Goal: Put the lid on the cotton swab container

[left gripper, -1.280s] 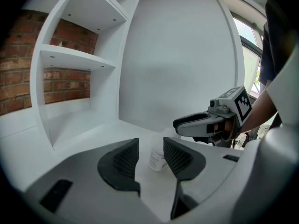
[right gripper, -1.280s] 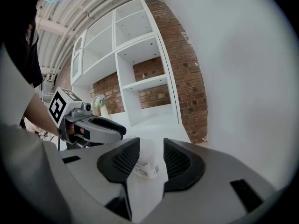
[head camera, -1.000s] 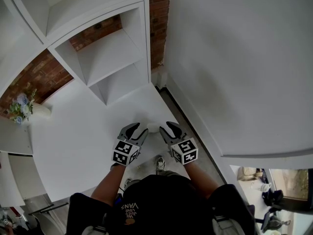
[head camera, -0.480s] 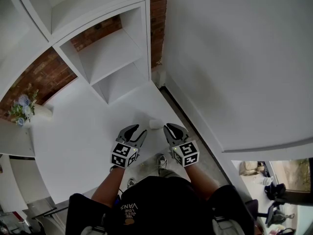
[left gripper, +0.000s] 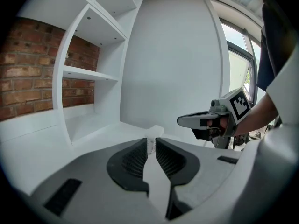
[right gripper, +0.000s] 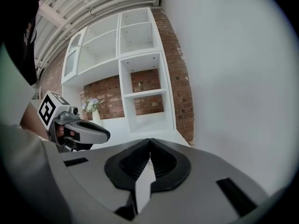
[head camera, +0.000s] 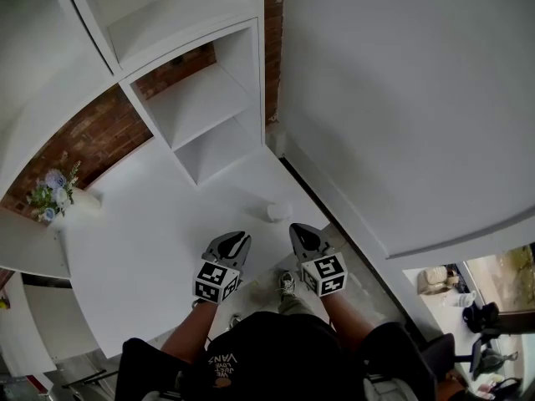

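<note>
The small white cotton swab container [head camera: 277, 211] stands alone on the white table [head camera: 150, 249], its lid on top; it also shows just beyond the left jaws [left gripper: 154, 132]. Both grippers hang near the table's front edge, apart from it. My left gripper [head camera: 236, 241] [left gripper: 151, 142] has just been closing; a narrow gap remains and nothing is between the jaws. My right gripper [head camera: 301, 234] [right gripper: 149, 142] has just closed, jaws together and empty. Each gripper shows in the other's view: the right gripper [left gripper: 184, 121], the left gripper [right gripper: 106, 136].
White shelf cubbies [head camera: 205, 111] against a brick wall [head camera: 92, 136] stand at the table's back. A vase of flowers [head camera: 57, 192] sits at the far left. A white wall [head camera: 401, 98] runs along the right. The table's front edge lies under the grippers.
Both grippers have drawn back from the container towards the person and risen a little. Their jaws, wide beside the container before, have narrowed. The container stays on the table.
</note>
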`<state>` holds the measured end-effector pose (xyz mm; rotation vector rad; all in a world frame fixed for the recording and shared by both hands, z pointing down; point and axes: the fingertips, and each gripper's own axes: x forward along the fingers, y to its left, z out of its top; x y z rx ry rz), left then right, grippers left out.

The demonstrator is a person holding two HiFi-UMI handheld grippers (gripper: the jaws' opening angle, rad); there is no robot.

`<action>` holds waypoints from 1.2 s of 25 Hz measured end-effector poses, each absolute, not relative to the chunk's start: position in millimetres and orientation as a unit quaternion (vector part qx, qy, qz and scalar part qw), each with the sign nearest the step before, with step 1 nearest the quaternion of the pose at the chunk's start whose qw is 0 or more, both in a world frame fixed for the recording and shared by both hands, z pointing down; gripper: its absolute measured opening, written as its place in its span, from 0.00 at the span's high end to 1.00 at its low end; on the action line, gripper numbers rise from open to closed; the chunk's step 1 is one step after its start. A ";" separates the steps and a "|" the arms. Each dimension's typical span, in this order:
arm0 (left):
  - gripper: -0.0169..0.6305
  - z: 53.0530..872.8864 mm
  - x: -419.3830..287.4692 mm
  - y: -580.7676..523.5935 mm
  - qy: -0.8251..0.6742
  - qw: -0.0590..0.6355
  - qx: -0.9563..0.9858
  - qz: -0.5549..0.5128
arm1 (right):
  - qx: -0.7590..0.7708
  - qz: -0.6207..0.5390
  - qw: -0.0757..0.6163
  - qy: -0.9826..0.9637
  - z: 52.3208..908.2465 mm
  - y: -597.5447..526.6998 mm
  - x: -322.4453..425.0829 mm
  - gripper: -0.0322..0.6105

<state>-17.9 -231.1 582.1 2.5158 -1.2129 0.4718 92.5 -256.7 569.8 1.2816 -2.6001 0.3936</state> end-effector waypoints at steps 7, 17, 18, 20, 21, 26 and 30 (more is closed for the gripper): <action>0.94 574.1 -34.2 -195.3 -0.411 0.158 0.884 0.154 | 0.455 0.127 0.103 -0.876 555.1 -219.9 78.9 0.95; 0.96 545.2 -59.4 -143.6 -0.385 0.137 0.903 0.130 | 0.488 0.112 0.072 -0.863 519.4 -164.3 53.1 0.95; 0.96 544.0 -62.0 -139.1 -0.383 0.137 0.905 0.129 | 0.489 0.111 0.070 -0.862 517.6 -159.2 49.8 0.95; 0.96 542.6 -65.6 -129.8 -0.377 0.136 0.907 0.128 | 0.493 0.109 0.067 -0.860 514.8 -149.0 44.2 0.95; 0.96 542.1 -66.8 -125.0 -0.373 0.135 0.909 0.128 | 0.496 0.108 0.065 -0.859 513.7 -143.9 42.0 0.95; 0.96 538.1 -75.8 -100.4 -0.358 0.123 0.916 0.131 | 0.507 0.107 0.052 -0.854 509.8 -118.0 31.1 0.95; 0.96 535.2 -85.0 -83.9 -0.353 0.117 0.919 0.130 | 0.514 0.106 0.041 -0.850 508.2 -99.5 23.6 0.95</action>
